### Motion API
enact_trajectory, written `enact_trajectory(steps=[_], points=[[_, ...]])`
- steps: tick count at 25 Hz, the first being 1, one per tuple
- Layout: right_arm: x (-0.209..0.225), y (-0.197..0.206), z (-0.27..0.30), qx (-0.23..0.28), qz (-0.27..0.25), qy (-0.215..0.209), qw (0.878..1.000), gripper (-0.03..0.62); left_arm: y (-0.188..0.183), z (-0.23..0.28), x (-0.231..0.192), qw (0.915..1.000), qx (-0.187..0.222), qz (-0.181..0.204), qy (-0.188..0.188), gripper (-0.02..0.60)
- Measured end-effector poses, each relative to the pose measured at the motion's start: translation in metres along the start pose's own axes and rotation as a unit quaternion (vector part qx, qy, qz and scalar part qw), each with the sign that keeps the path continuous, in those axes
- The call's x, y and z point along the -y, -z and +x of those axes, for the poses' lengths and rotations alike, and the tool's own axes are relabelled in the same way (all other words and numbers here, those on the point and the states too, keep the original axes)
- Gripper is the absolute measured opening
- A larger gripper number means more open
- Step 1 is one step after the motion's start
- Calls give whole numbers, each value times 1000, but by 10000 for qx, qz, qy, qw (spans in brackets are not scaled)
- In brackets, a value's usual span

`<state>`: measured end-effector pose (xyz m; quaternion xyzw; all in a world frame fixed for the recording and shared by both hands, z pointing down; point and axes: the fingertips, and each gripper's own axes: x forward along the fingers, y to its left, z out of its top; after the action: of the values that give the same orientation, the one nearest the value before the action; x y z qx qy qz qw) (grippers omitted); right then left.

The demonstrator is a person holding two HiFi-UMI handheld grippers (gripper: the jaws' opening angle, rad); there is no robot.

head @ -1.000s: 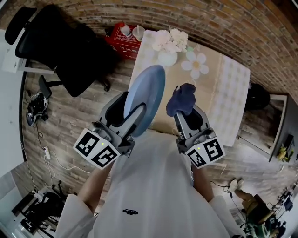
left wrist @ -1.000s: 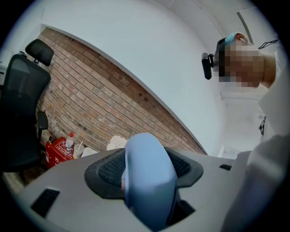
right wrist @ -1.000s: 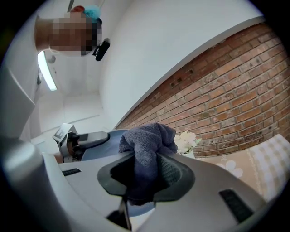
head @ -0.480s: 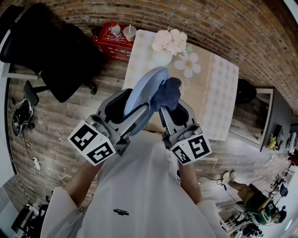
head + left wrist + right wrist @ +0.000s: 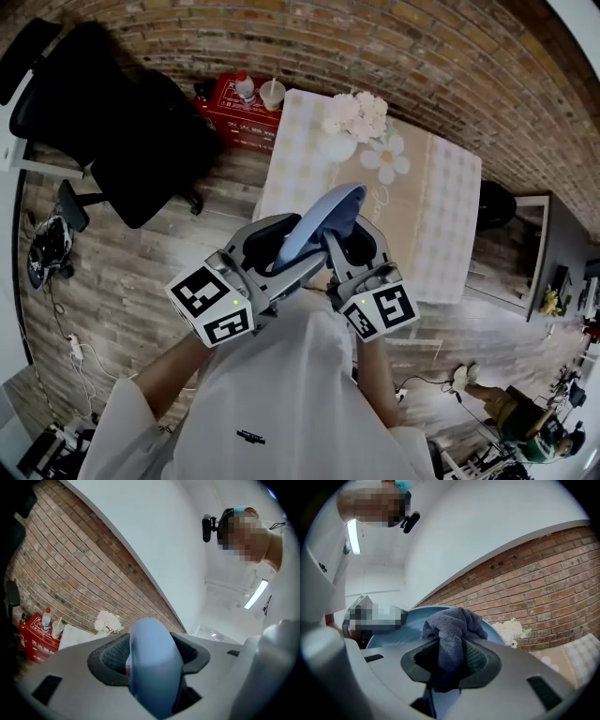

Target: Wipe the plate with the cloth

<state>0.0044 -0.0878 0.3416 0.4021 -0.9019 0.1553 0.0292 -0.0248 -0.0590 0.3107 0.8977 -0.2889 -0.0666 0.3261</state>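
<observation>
Our left gripper [image 5: 284, 251] pinches the plate [image 5: 323, 217] by its rim; our right gripper [image 5: 349, 246] clamps the cloth [image 5: 451, 637] against it.

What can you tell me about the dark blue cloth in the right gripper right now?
The dark blue cloth looks like soft, nubbly towelling, bunched into a crumpled wad. The right gripper is shut on its middle: a rounded lump bulges beyond the jaws and a fold hangs down between them. The lump appears pressed against the face of the pale blue plate, which the left gripper holds on edge in the air.
</observation>
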Motion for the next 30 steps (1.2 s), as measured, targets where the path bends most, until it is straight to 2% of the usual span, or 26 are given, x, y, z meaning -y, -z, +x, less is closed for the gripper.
enact_trajectory(steps=[5,13,20,30], points=[[3,-3,8,129,76,172,9997,126,-3,-5,-2,9999,-65,98,40,273],[23,-1,4,116,51,479,9988,126,-8,-8,7,9998,91,99,148,273],[44,9,1,-19,74,794,9968,126,-17,-7,12,9994,217,121,229,275],[58,34,-8,-244,173,985,9947,126,-29,-5,16,9987,387,58,324,275]])
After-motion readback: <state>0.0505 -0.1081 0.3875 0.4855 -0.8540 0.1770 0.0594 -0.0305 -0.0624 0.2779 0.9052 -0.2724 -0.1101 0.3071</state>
